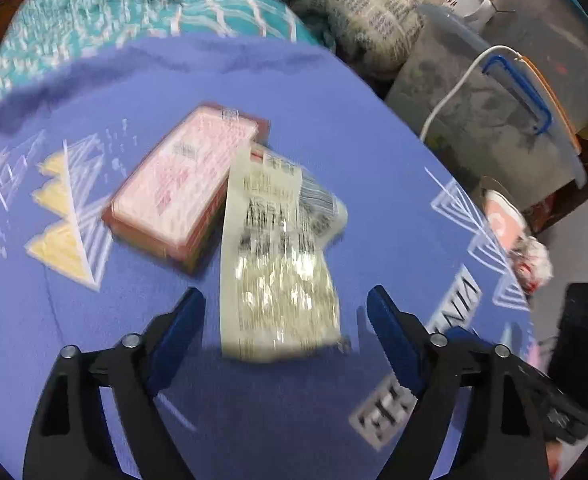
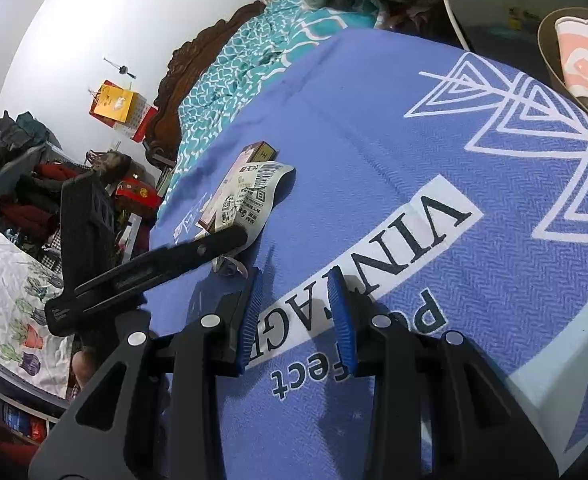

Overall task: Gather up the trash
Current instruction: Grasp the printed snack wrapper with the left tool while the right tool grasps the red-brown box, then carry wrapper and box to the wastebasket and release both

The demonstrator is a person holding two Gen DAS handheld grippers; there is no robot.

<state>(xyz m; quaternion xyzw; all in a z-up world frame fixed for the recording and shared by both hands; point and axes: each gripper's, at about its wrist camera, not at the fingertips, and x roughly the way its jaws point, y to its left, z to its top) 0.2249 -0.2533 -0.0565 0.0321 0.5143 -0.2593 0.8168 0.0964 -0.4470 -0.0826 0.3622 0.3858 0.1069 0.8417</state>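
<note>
- The left gripper [image 1: 286,312] is hanging wide open, with the shiny wrapper [image 1: 278,256] lying between its fingers and touching a pink box [image 1: 186,176] just ahead.
- I think it should be going low and pinching only the wrapper.
- The right gripper [image 2: 295,316] is waiting half open, holding nothing.
- The blue cloth [image 2: 433,160] under it is showing "VINTAGE".

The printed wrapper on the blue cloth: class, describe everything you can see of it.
The wrapper is a flattened, crinkly pouch, cream with black print and a barcode, its lower half shiny and see-through. It lies on the blue cloth, its top end overlapping a corner of the pink box. The open left gripper straddles its near end without clearly touching it; motion blur hides the text.
</note>
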